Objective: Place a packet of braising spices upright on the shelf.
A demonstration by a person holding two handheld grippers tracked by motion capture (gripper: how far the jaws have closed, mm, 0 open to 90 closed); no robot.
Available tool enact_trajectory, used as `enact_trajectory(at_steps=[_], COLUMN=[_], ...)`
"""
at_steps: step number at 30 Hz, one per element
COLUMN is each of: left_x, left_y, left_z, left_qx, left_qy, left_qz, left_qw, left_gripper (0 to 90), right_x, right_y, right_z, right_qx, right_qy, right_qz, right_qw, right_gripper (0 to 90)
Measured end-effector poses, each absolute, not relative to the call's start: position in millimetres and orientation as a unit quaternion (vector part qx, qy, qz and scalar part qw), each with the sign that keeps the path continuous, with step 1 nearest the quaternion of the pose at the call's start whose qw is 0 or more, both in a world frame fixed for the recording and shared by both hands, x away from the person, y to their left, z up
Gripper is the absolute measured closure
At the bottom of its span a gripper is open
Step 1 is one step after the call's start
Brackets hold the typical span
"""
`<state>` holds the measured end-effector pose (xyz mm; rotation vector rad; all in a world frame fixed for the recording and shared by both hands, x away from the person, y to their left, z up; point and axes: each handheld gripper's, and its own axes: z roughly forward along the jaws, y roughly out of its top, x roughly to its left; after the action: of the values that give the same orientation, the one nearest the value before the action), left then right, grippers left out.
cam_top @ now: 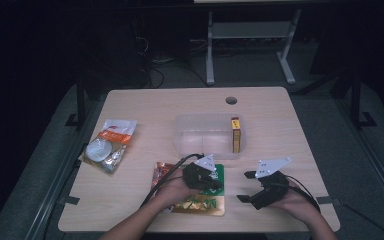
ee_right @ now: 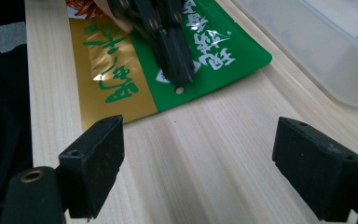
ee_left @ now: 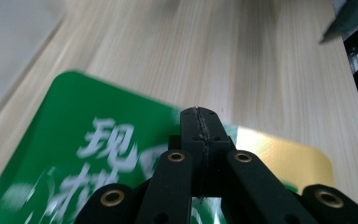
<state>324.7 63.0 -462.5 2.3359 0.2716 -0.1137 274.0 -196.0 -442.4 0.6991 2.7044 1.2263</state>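
Observation:
A green and gold snack packet [cam_top: 203, 203] [ee_left: 74, 140] [ee_right: 233, 51] lies flat near the table's front edge. My left gripper [cam_top: 217, 186] [ee_left: 200, 116] [ee_right: 177, 74] is shut, its jaws pressed together, with the tips resting on the packet's green part near its right edge. Nothing shows between its jaws. To the right of the packet my right gripper [cam_top: 243, 187] [ee_right: 198, 158] is open wide just above bare wood, its jaws pointing at the packet and at the left gripper. A hand holds each gripper.
A clear plastic container [cam_top: 200, 137] [ee_right: 326, 51] stands behind the packet, with a yellow and red box [cam_top: 236, 134] upright at its right end. A red-orange packet [cam_top: 161, 172] lies partly under the left hand. A white and orange bag [cam_top: 108, 145] lies at the left.

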Motion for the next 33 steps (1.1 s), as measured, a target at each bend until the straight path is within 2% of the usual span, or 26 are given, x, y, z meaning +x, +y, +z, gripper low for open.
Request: enact_trajectory(at_steps=[4, 7, 12, 19, 26, 33], left_x=[323.2, 324.8, 330.5, 364.7, 385.3, 389.0], left_y=[85.9, 122.0, 160.5, 217.0, 220.0, 219.5], left_z=[-456.9, -453.5, -449.2, -441.9, -457.7, -463.9], left_qx=[0.920, 0.919, 0.919, 0.897, 0.901, 0.891], left_qy=[0.115, 0.141, 0.171, 0.246, 0.257, 0.271], left_qz=[-0.031, -0.015, 0.014, 0.064, 0.055, 0.039], left_qw=[0.373, 0.368, 0.355, 0.360, 0.345, 0.361], left_gripper=[90.0, 90.0, 90.0, 90.0, 90.0, 90.0], right_x=[274.5, 274.1, 274.5, 274.4, 275.1, 275.5], right_y=[-196.6, -196.2, -194.4, -192.2, -192.4, -193.3], right_z=[-442.7, -442.5, -443.1, -443.7, -444.6, -445.5], right_qx=[0.231, 0.230, 0.231, 0.231, 0.232, 0.233], right_qy=[0.885, 0.885, 0.886, 0.887, 0.887, 0.888], right_qz=[0.402, 0.402, 0.399, 0.396, 0.396, 0.395], right_qw=[0.046, 0.046, 0.045, 0.044, 0.043, 0.041], right_gripper=[16.2, 16.2, 16.2, 16.2, 16.3, 16.2])
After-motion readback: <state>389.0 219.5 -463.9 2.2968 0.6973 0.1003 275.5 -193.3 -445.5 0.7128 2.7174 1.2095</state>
